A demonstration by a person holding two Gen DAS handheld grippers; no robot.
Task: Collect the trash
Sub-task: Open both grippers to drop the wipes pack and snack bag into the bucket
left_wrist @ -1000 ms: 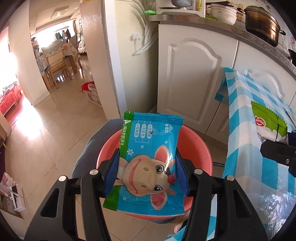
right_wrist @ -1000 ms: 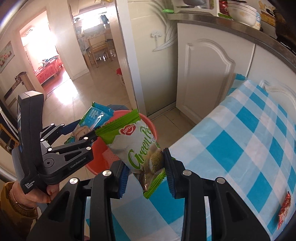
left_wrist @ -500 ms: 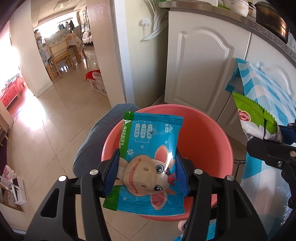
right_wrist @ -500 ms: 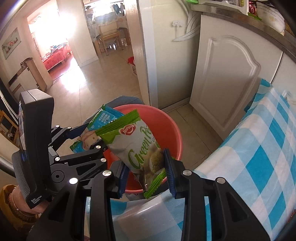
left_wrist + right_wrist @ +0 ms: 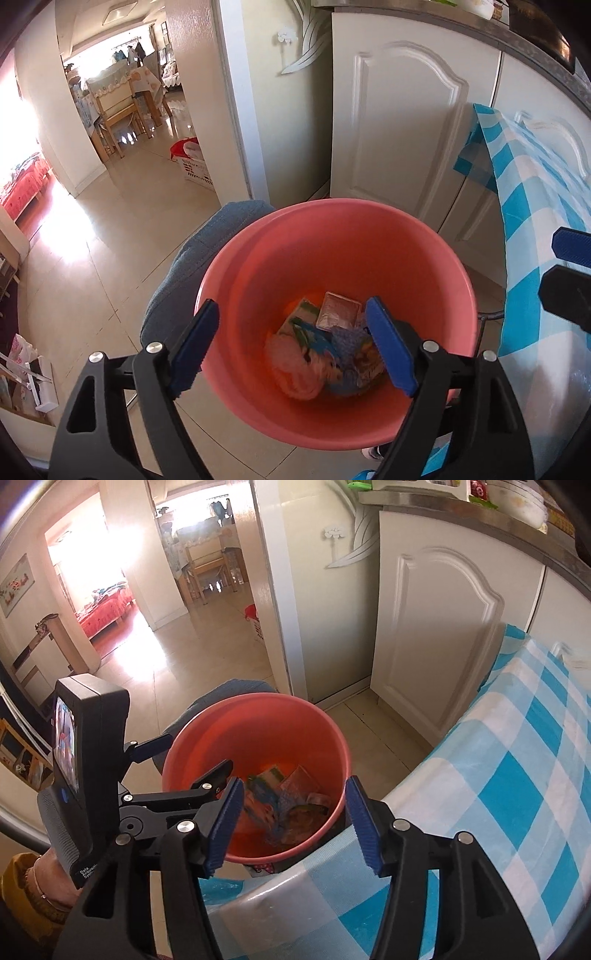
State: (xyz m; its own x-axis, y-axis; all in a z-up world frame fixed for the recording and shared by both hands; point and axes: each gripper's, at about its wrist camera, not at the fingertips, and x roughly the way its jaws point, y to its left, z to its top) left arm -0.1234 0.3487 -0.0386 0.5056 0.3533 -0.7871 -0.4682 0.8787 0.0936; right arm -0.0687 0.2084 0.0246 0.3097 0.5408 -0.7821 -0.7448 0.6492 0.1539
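Both my tongs hang over the pink bucket (image 5: 334, 240) now, and both gape wide with nothing between the pads: the left gripper (image 5: 295, 349) right above the bucket's mouth, the right gripper (image 5: 293, 819) over its near rim beside the checked tablecloth (image 5: 517, 794). Down at the bottom lies the trash, a heap of wrappers (image 5: 328, 347) jumbled together and lying mostly flat, long sides running roughly from near left to far right, though they overlap too much for me to call it cleanly. So this load looks delivered. What's left I can't judge from here; the stretch of cloth in view shows no more litter, but most of the table is out of sight
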